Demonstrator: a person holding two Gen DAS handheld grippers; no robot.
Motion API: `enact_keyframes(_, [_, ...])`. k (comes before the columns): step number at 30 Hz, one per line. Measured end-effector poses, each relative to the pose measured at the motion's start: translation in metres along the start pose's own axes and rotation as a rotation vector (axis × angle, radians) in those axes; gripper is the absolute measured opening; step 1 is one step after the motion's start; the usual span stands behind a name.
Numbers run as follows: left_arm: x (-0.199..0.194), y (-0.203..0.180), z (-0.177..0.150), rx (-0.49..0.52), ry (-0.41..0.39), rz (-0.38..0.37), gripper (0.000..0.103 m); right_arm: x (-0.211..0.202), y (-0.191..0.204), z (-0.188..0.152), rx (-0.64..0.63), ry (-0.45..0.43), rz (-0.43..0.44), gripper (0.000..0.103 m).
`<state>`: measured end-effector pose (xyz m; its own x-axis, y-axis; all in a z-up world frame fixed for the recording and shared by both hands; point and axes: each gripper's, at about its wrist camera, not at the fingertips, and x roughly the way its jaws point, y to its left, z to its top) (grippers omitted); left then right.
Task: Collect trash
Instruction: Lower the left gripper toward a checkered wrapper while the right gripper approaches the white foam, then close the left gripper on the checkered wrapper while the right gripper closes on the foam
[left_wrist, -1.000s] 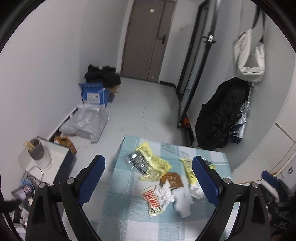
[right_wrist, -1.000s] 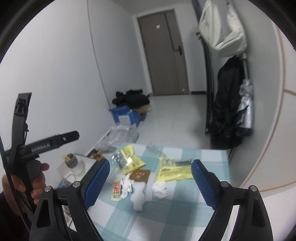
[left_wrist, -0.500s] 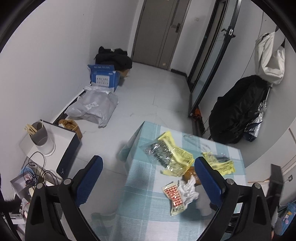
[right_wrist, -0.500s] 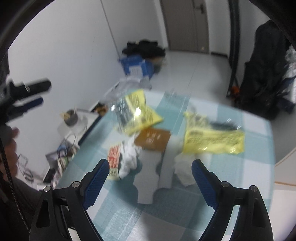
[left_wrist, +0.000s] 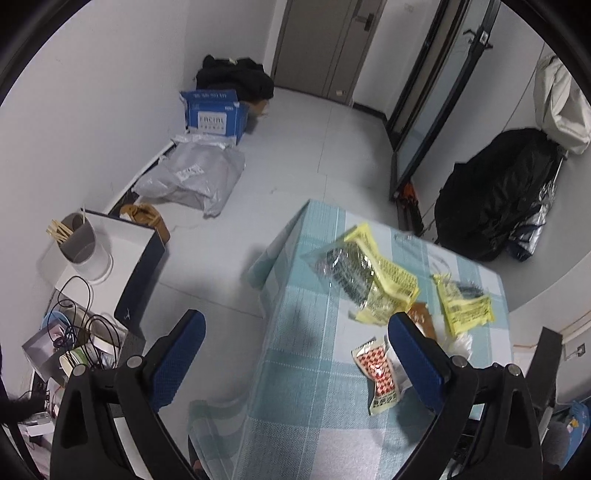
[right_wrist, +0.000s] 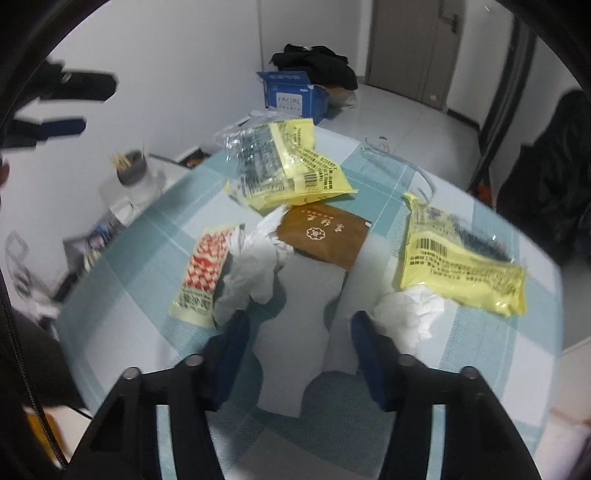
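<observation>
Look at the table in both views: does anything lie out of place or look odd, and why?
Yes. Litter is strewn over the checked tablecloth: two yellow wrappers, a brown packet, a red-checked sachet and crumpled tissues, overlapping at odd angles. The right gripper hovers open above them.

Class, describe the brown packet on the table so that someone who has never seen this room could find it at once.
Start at the table with the blue-checked cloth. Among the litter in its middle, look between the two yellow wrappers. The brown packet lies flat there, beside a crumpled white tissue; it is the only brown piece, printed with a small white flower mark.
</observation>
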<state>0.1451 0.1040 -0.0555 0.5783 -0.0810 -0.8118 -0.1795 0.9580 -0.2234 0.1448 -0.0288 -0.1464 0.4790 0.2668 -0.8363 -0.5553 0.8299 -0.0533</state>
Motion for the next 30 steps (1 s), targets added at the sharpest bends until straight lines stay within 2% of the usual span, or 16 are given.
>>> enact_keyframes(2, [0.008,-0.001,-0.003,0.002,0.041,-0.018,0.098,-0.002,0.001,-0.001,-0.007,-0.005,0.010,0.045])
enact_keyframes(4, [0.016,-0.003,-0.006,0.005,0.083,-0.033,0.098,-0.005,0.001,-0.003,-0.013,-0.024,0.021,0.037])
enact_keyframes(11, [0.042,-0.023,-0.026,0.072,0.203,-0.024,0.098,-0.018,-0.014,-0.007,0.082,-0.038,0.123,0.036])
enact_keyframes(18, [0.059,-0.046,-0.040,0.175,0.251,0.044,0.098,-0.040,-0.038,-0.014,0.200,-0.071,0.205,0.036])
enact_keyframes(22, [0.072,-0.052,-0.046,0.188,0.293,0.087,0.098,-0.053,-0.047,-0.019,0.219,-0.092,0.218,0.036])
enact_keyframes(30, [0.077,-0.058,-0.044,0.184,0.305,0.123,0.098,-0.076,-0.058,-0.024,0.255,-0.140,0.234,0.036])
